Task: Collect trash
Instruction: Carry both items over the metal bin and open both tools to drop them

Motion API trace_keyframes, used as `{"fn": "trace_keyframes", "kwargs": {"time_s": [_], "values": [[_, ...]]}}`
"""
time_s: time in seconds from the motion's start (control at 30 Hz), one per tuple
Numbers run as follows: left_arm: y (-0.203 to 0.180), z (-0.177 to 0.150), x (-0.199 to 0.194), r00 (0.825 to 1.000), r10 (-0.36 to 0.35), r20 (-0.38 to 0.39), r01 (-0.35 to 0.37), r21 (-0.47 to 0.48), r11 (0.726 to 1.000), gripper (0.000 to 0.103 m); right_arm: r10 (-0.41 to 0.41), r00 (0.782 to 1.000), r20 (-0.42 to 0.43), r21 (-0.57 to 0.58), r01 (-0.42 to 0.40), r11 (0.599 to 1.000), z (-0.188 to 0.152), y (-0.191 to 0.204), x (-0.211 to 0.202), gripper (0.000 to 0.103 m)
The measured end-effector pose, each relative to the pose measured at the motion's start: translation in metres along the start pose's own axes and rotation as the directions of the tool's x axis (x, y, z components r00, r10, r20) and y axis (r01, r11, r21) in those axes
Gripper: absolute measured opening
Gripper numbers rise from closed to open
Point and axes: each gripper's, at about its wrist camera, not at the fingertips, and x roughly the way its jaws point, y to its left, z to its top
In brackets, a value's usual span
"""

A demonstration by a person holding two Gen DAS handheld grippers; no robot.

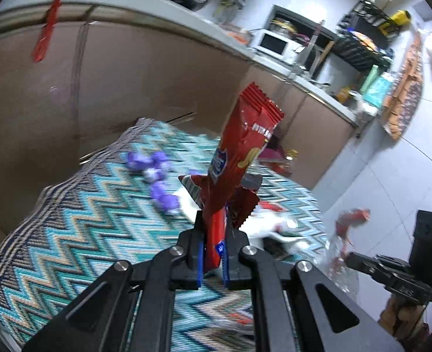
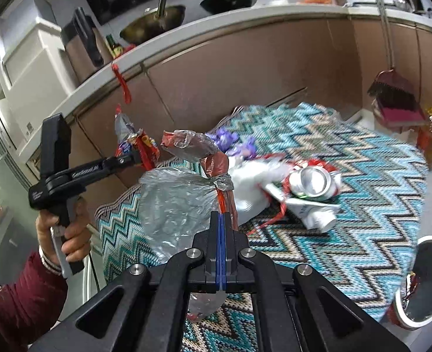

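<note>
The zigzag-patterned table (image 2: pixel 362 176) carries most of the trash uncollected: a white crumpled bag (image 2: pixel 251 187) beside a crushed can (image 2: pixel 312 182), and purple wrappers (image 1: pixel 157 173) farther back, so the task looks only partly done. The steel bin (image 2: pixel 430 281) by the table's edge holds what seems a single red-and-foil scrap, though its depth is hidden. The right gripper (image 2: pixel 221 220) is clenched on a clear plastic wrapper (image 2: pixel 180 202) with a red strip, while the left gripper (image 1: pixel 214 228) pinches a red snack packet (image 1: pixel 239 152) upright, both lifted above the table.
</note>
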Motion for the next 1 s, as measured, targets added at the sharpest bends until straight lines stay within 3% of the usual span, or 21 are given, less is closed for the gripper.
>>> {"fn": "trace_keyframes", "kwargs": {"time_s": [0.27, 0.57, 0.77, 1.0], "values": [[-0.085, -0.002, 0.010, 0.993, -0.117, -0.035, 0.119, 0.095, 0.988, 0.008, -0.072, 0.991, 0.116, 0.085, 0.062, 0.994, -0.004, -0.039, -0.058, 0.000], [-0.197, -0.018, 0.067, 0.963, -0.214, -0.163, 0.244, 0.194, 0.950, 0.008, -0.227, 0.954, 0.196, 0.239, 0.179, 0.955, -0.025, -0.118, -0.129, 0.000], [-0.272, -0.046, 0.136, 0.923, -0.236, -0.305, 0.314, 0.239, 0.919, 0.008, -0.405, 0.898, 0.170, 0.375, 0.322, 0.870, -0.051, -0.186, -0.164, 0.000], [-0.342, -0.091, 0.227, 0.866, -0.206, -0.455, 0.354, 0.268, 0.896, 0.008, -0.551, 0.833, 0.051, 0.463, 0.469, 0.752, -0.078, -0.260, -0.161, 0.000]]}}
